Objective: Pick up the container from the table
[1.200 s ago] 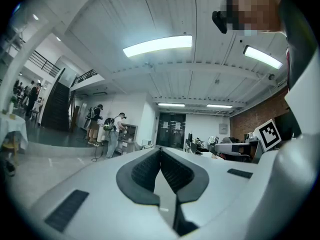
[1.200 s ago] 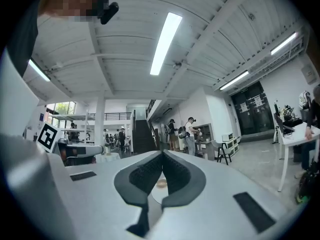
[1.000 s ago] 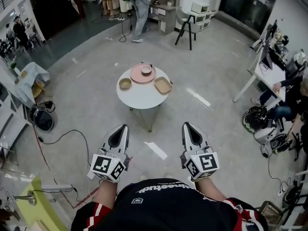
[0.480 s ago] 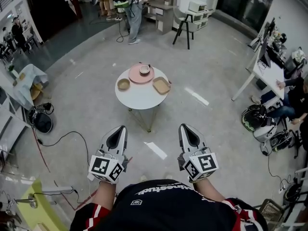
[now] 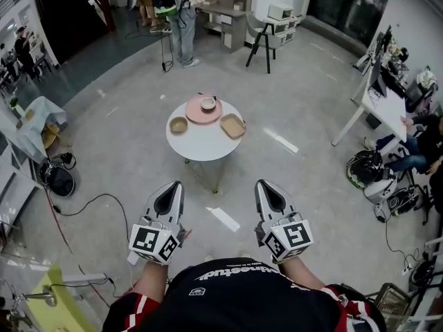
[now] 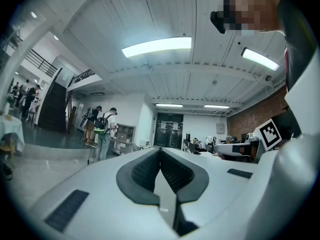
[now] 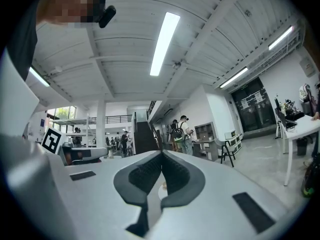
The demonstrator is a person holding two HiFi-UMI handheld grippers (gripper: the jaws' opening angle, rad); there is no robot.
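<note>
In the head view a round white worktop [image 5: 202,147] stands on the grey floor, and the tan square container [image 5: 233,126] lies at its right side, just beside a pink plate [image 5: 196,113] that carries a small bowl [image 5: 208,103]; a tan round bowl [image 5: 179,124] sits at the left. The left gripper [image 5: 176,185] and the right gripper [image 5: 262,185] are held level, side by side, close to the person's chest and well apart from the worktop. In the left gripper view the dark fingers [image 6: 144,168] are pressed together with nothing between them (a person with a backpack [image 6: 104,126] stands far behind). In the right gripper view the fingers [image 7: 175,176] likewise meet in one seam and pinch nothing.
</note>
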